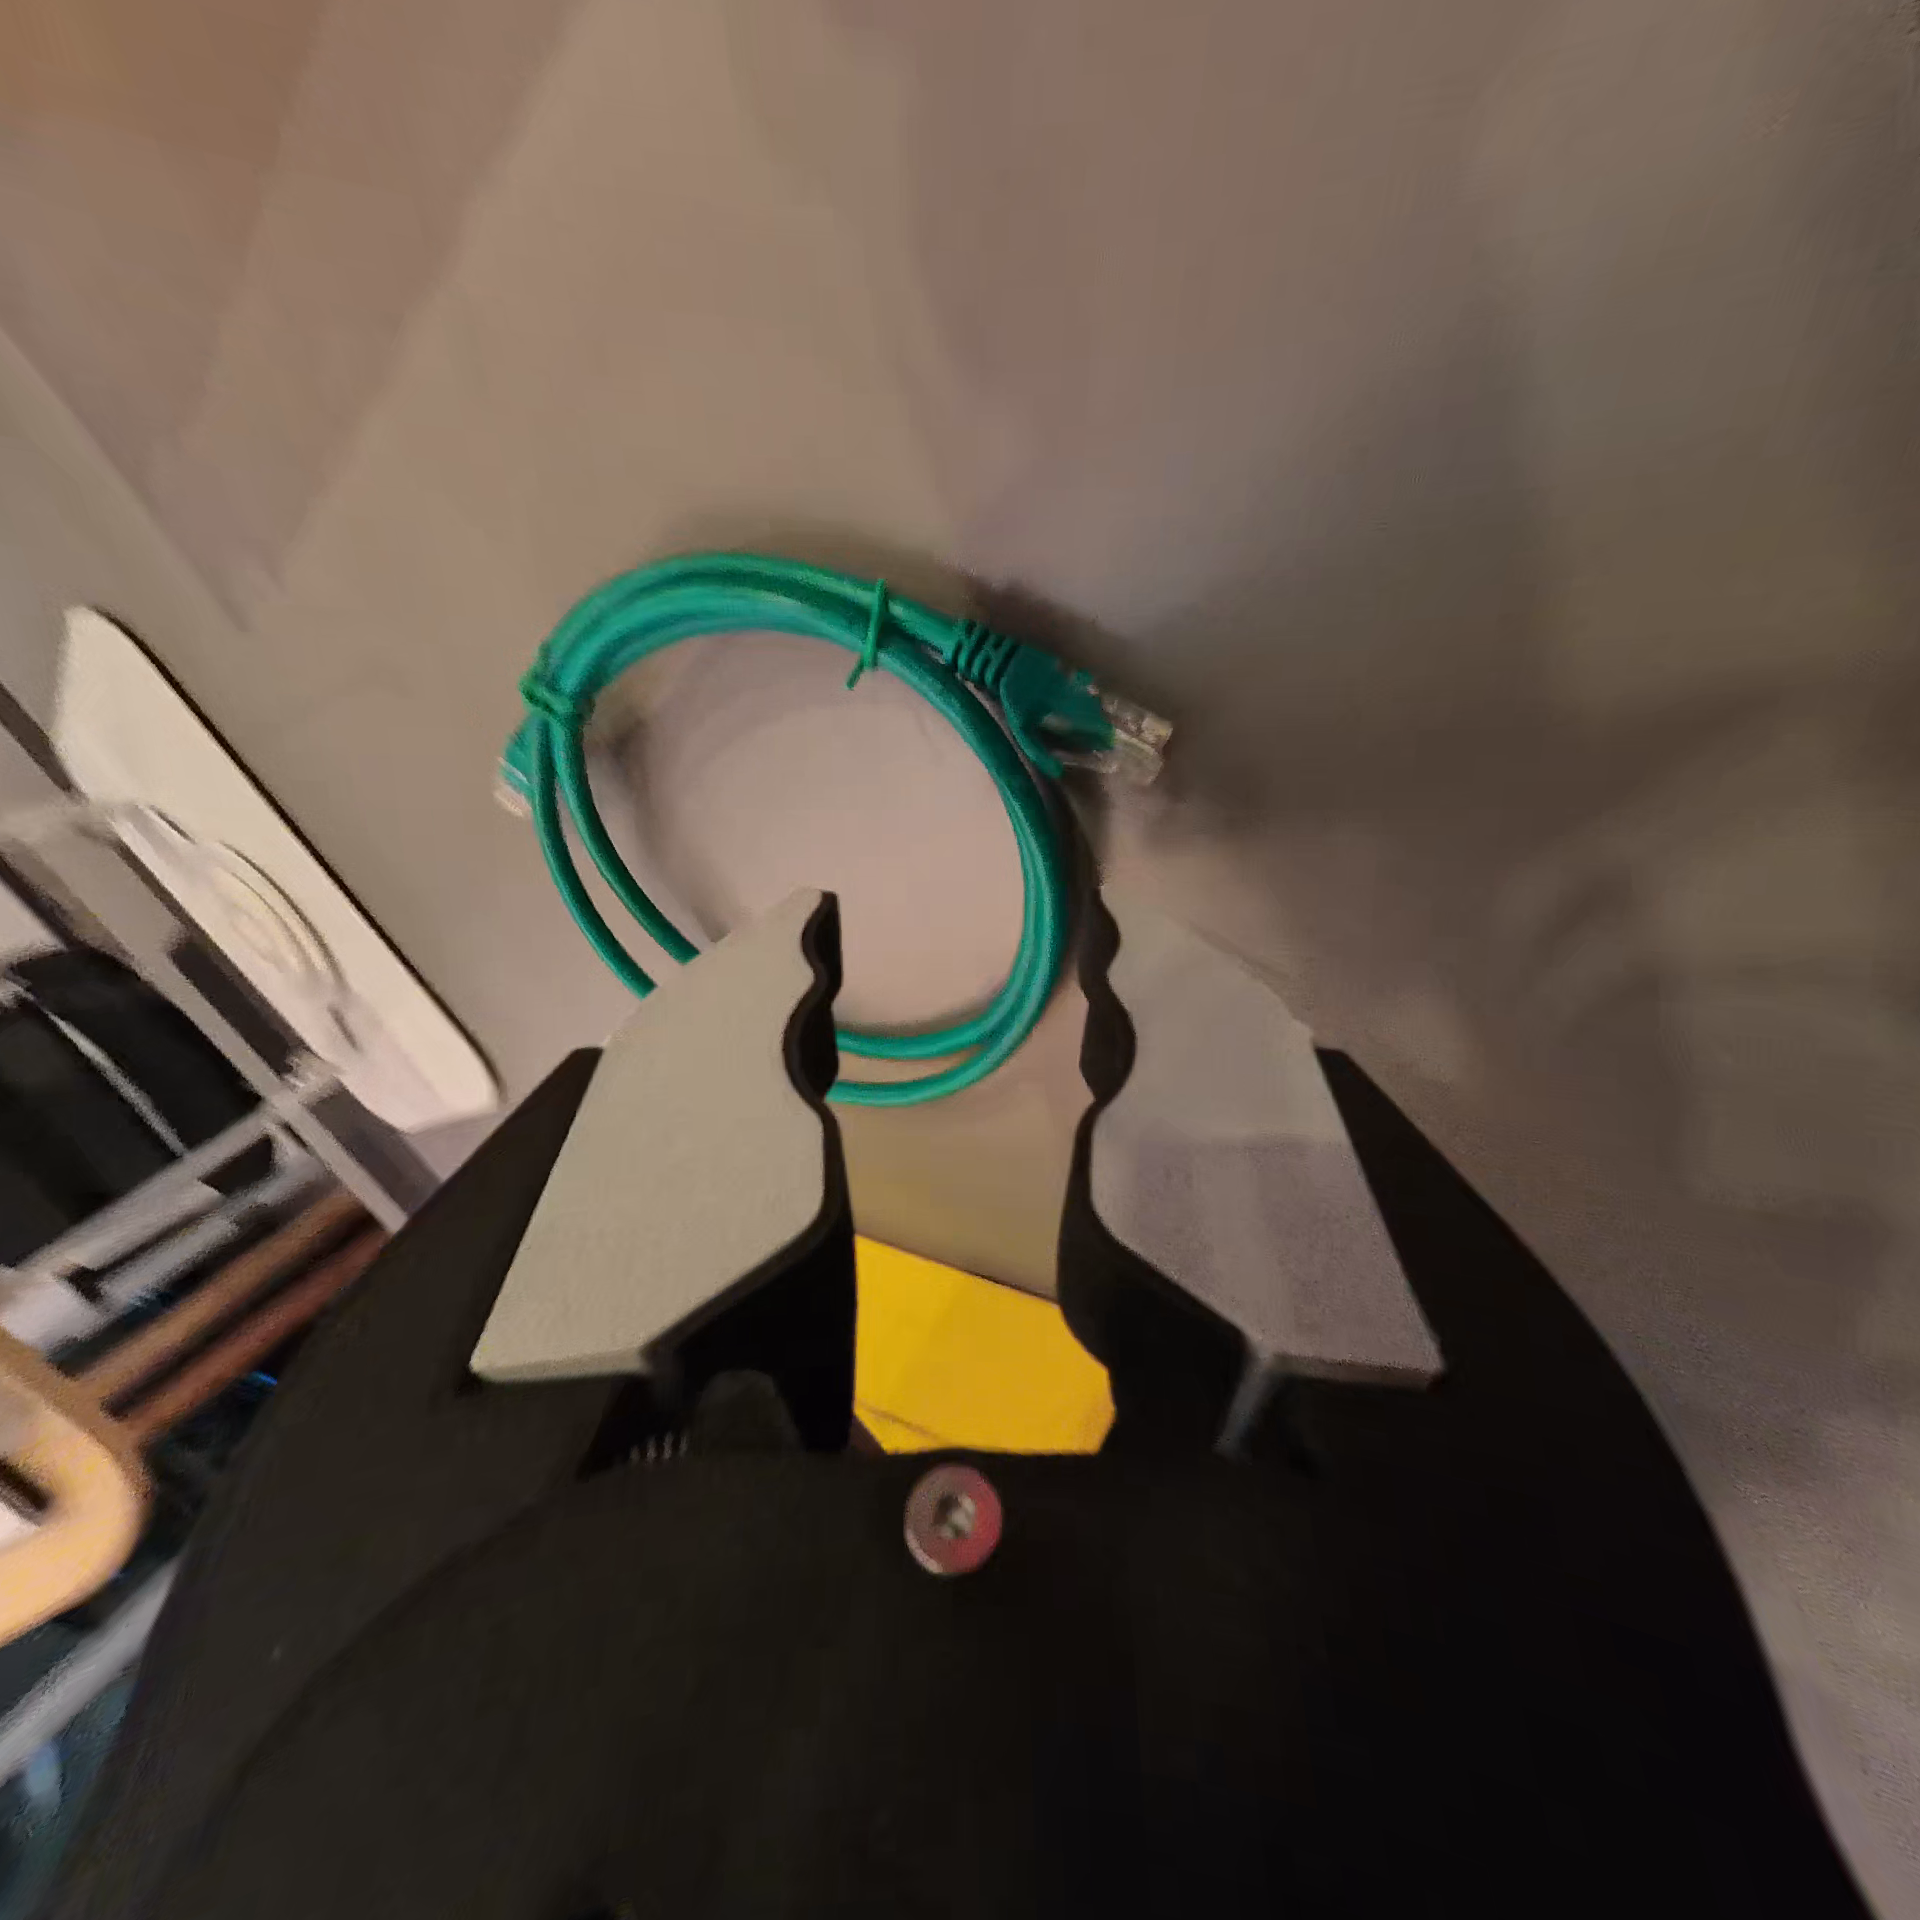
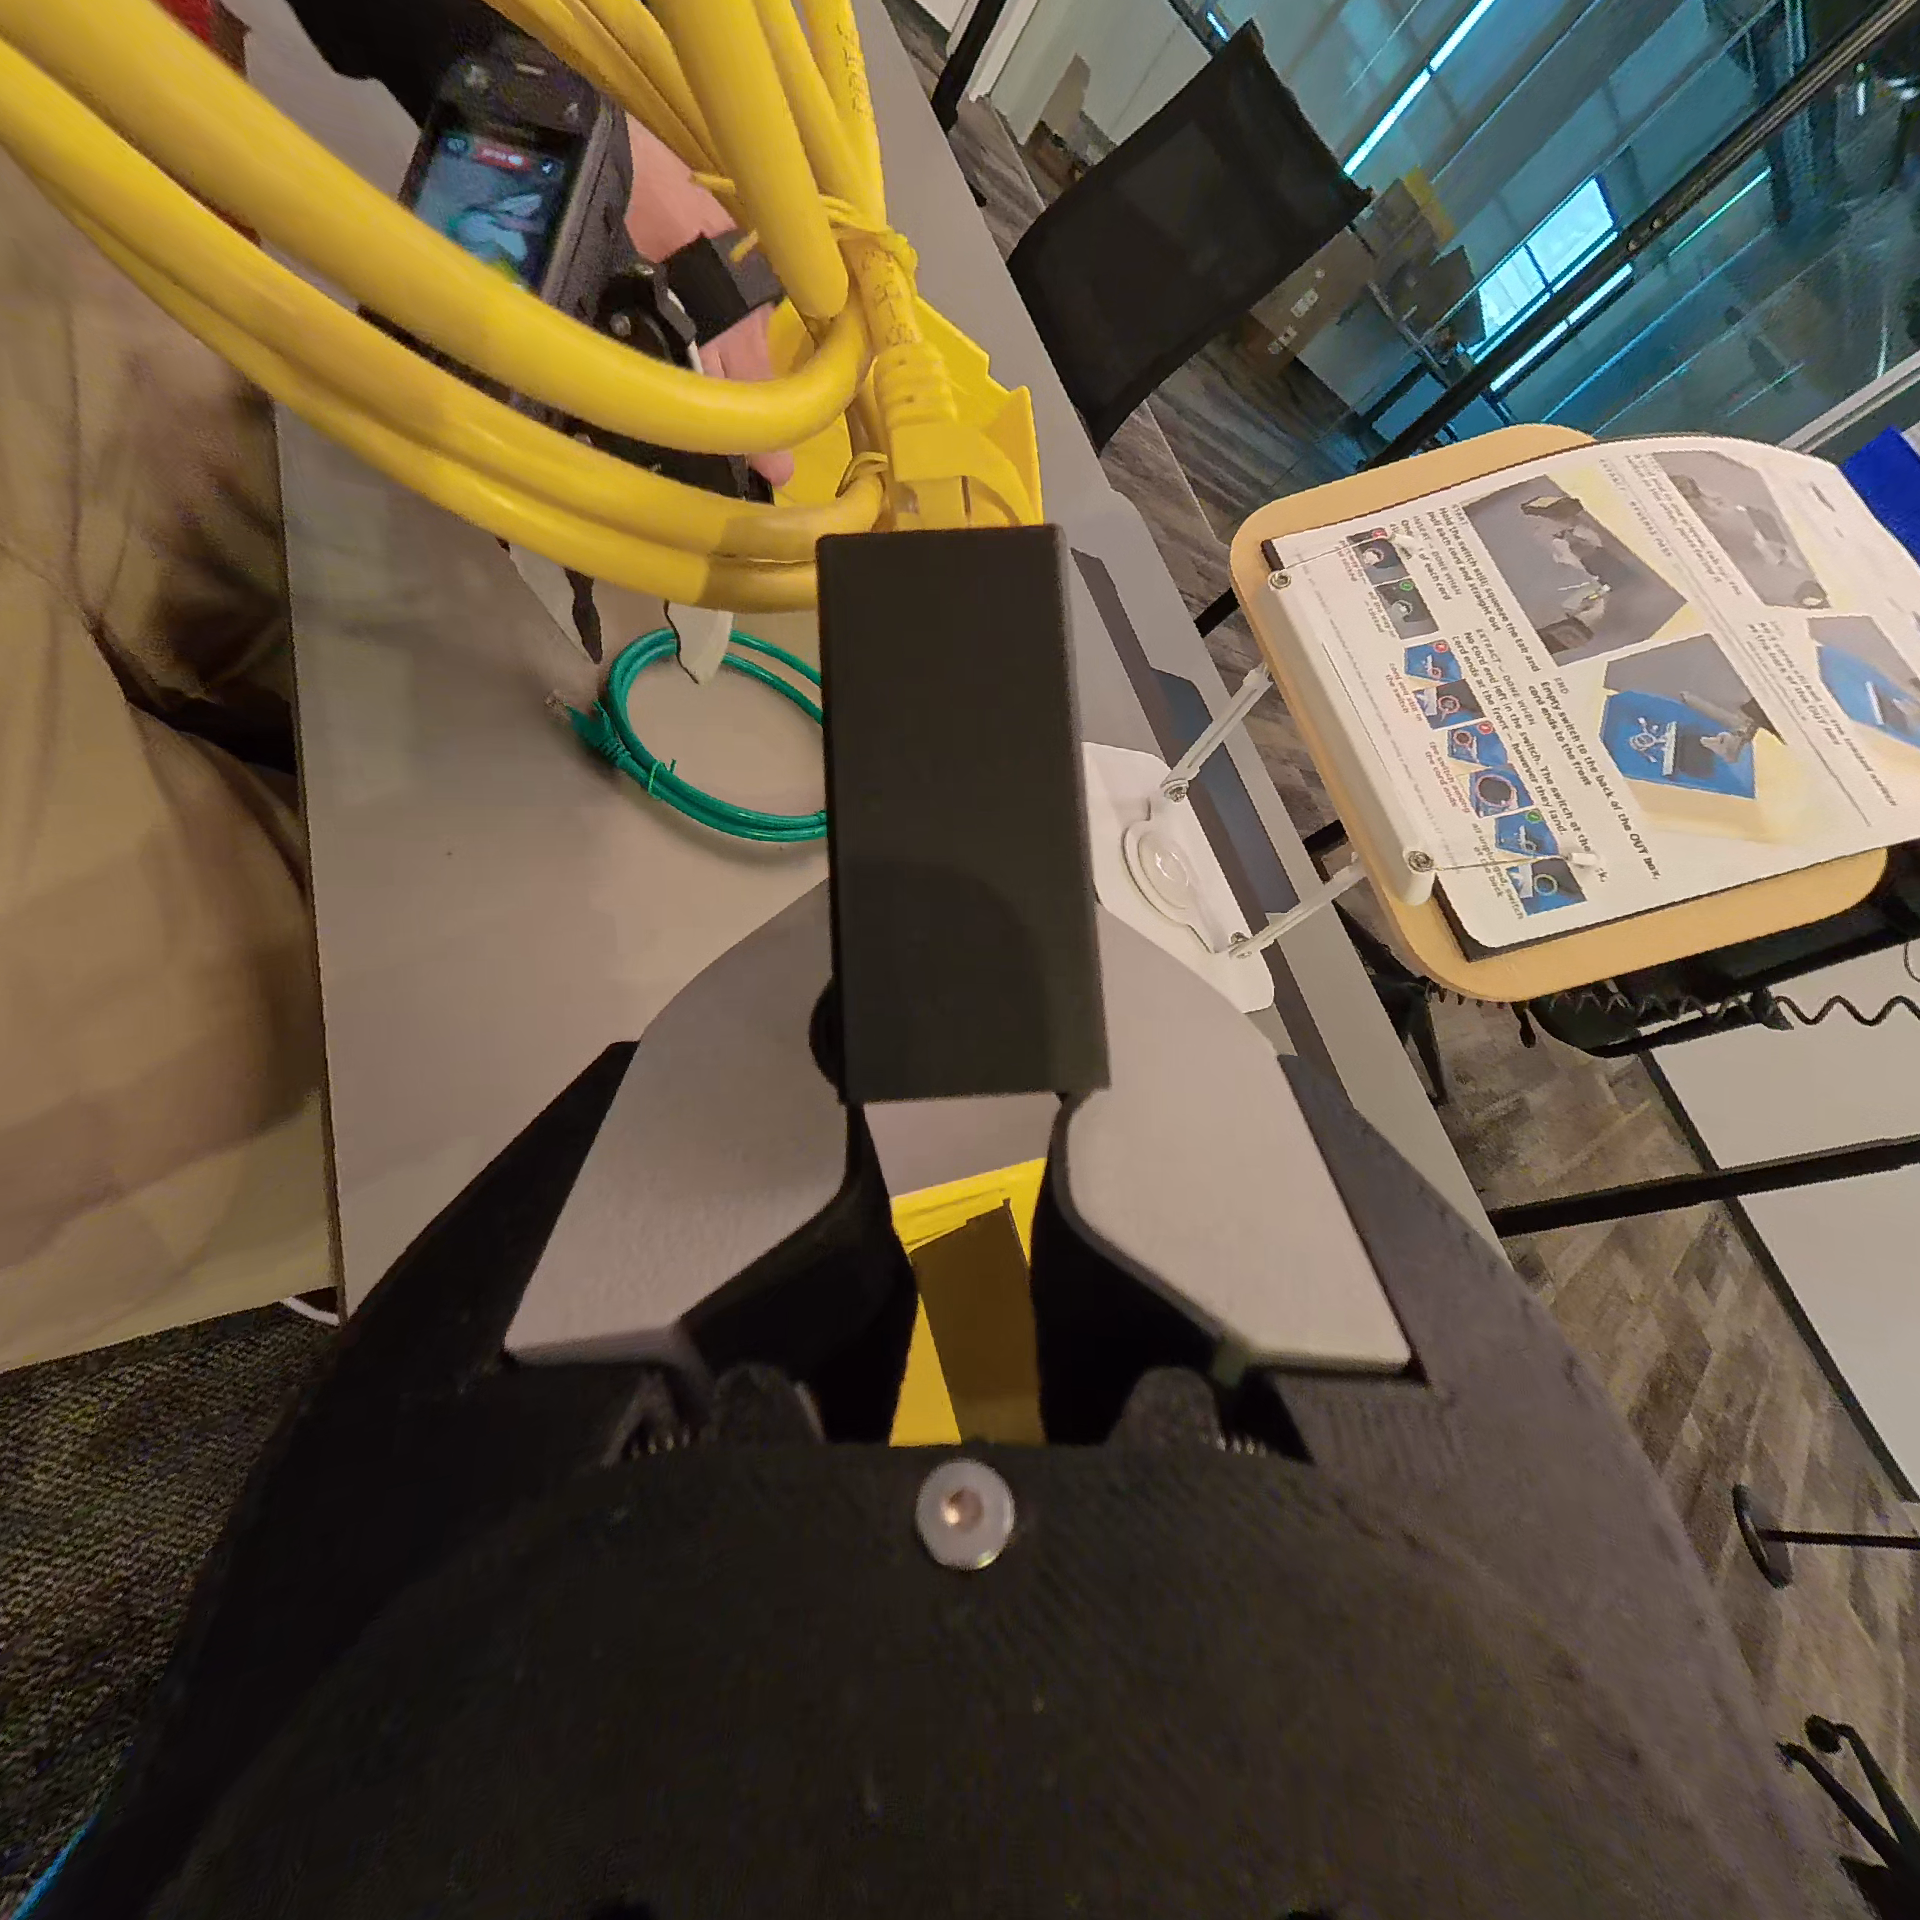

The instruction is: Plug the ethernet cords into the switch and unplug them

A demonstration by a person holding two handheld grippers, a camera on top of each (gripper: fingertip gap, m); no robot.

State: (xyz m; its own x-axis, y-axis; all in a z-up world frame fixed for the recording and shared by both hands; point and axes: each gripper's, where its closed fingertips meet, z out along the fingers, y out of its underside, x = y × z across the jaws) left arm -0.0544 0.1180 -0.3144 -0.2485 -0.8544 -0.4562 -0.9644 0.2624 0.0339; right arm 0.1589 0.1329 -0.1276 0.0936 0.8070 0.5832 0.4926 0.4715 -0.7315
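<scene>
My right gripper (image 2: pixel 956 935) is shut on the black switch (image 2: pixel 951 727) and holds it above the grey table (image 2: pixel 468 883). A bundle of yellow ethernet cords (image 2: pixel 416 343) loops from the upper left to the switch's far end, where a yellow plug (image 2: pixel 914 416) meets it; the ports are hidden. A coiled green ethernet cord (image 1: pixel 1029 831) lies on the table, tied with green ties, its clear plug (image 1: pixel 1132 738) to the right. My left gripper (image 1: pixel 961 935) is open and empty just above the coil's near side. The right wrist view shows that gripper (image 2: pixel 644 634) over the green coil (image 2: pixel 717 821).
A white suction-cup base (image 2: pixel 1164 862) at the table's edge carries a tan board with an instruction sheet (image 2: pixel 1621 675). It also shows at the left of the left wrist view (image 1: pixel 260 914). A yellow bin (image 2: pixel 1003 447) sits behind the switch. Chairs and floor lie beyond the table edge.
</scene>
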